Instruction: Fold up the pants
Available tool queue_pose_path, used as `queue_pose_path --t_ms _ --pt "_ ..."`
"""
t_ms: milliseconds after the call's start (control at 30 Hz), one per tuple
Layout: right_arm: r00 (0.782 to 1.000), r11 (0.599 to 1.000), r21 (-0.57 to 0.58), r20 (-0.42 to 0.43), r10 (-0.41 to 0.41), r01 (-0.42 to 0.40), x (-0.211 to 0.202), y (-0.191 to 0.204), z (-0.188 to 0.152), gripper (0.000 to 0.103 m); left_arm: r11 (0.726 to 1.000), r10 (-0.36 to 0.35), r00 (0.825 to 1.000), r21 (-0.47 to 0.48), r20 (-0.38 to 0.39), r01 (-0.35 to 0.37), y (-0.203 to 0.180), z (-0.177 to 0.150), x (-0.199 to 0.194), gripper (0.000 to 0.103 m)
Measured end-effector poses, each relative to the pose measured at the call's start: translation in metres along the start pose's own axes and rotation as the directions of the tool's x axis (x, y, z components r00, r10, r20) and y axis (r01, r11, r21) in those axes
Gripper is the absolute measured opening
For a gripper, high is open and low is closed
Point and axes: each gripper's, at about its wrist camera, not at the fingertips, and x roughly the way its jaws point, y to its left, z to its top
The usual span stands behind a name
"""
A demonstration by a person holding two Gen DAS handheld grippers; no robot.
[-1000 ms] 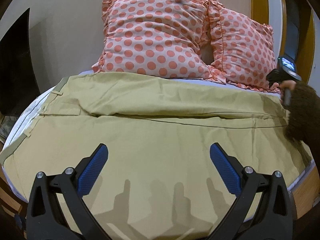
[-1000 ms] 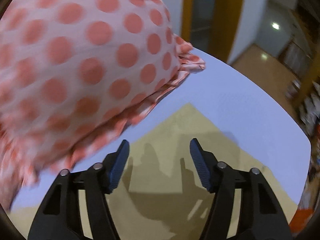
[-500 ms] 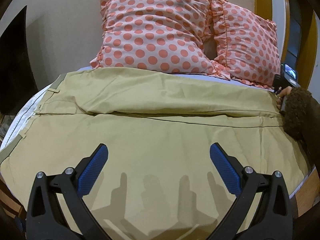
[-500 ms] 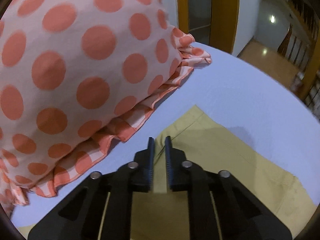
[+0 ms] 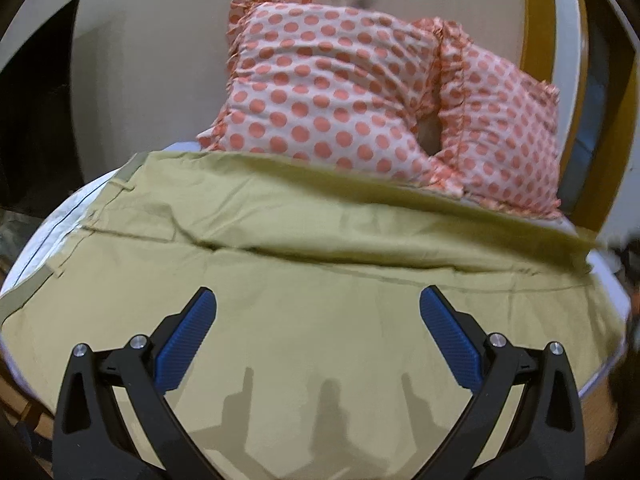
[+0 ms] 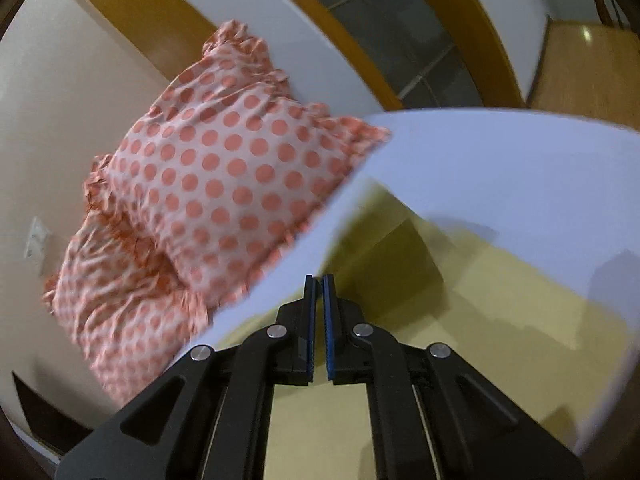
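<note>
Khaki pants (image 5: pixel 320 280) lie spread across the bed, waistband at the left, legs running right. In the left wrist view my left gripper (image 5: pixel 318 320) is open and empty, hovering over the near leg. In the right wrist view my right gripper (image 6: pixel 319 292) is shut on the pants' far hem corner (image 6: pixel 384 248) and holds it lifted off the white sheet (image 6: pixel 500 168), the cloth folding back toward me. The far leg's right end (image 5: pixel 560 240) looks raised and blurred in the left wrist view.
Two pink pillows with orange dots (image 5: pixel 340 92) (image 6: pixel 224 176) lean on the wall at the bed's head. A wooden door frame (image 5: pixel 536 12) stands at the right. The bed's edge (image 5: pixel 48 216) curves at the left.
My right gripper closed on the pants' hem corner and has lifted it and pulled back from the pillow. My left gripper stayed open and shifted slightly over the pants.
</note>
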Motion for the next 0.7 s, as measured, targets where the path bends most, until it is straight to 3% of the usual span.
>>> queue_pose_path --t_ms 133,233,267,300,333,467,700 --pt "0.997 0.996 0.090 -0.079 -0.012 0.020 -0.028 -0.037 -0.021 0.001 0.993 -0.112 0.993 -0.040 0.030 0.113 0.015 0.027 0.006 0.101" --pt "0.987 0.990 0.138 -0.159 -0.015 0.037 -0.027 -0.047 -0.027 0.010 0.984 -0.153 0.988 -0.088 0.014 0.153 0.027 0.048 0.022 0.101" --pt "0.985 0.988 0.151 -0.174 -0.001 0.027 -0.025 -0.047 -0.028 0.020 0.984 -0.143 0.990 -0.105 -0.004 0.142 0.031 0.053 0.028 0.101" --pt "0.982 0.988 0.153 -0.191 0.010 0.019 -0.022 -0.045 -0.031 0.037 0.984 -0.131 0.991 -0.126 -0.019 0.128 0.035 0.057 0.033 0.101" --pt "0.978 0.988 0.151 -0.206 0.015 0.016 -0.020 -0.045 -0.033 0.043 0.983 -0.124 0.992 -0.141 -0.027 0.119 0.038 0.059 0.036 0.101" --pt "0.958 0.987 0.155 -0.286 0.018 0.028 0.008 -0.036 -0.043 0.044 0.980 -0.107 0.993 -0.176 -0.051 0.096 0.044 0.058 0.046 0.101" --pt "0.969 0.975 0.212 -0.246 -0.018 0.072 0.029 -0.030 -0.038 0.044 0.994 -0.058 0.995 -0.098 -0.082 0.050 0.033 0.056 0.058 0.101"
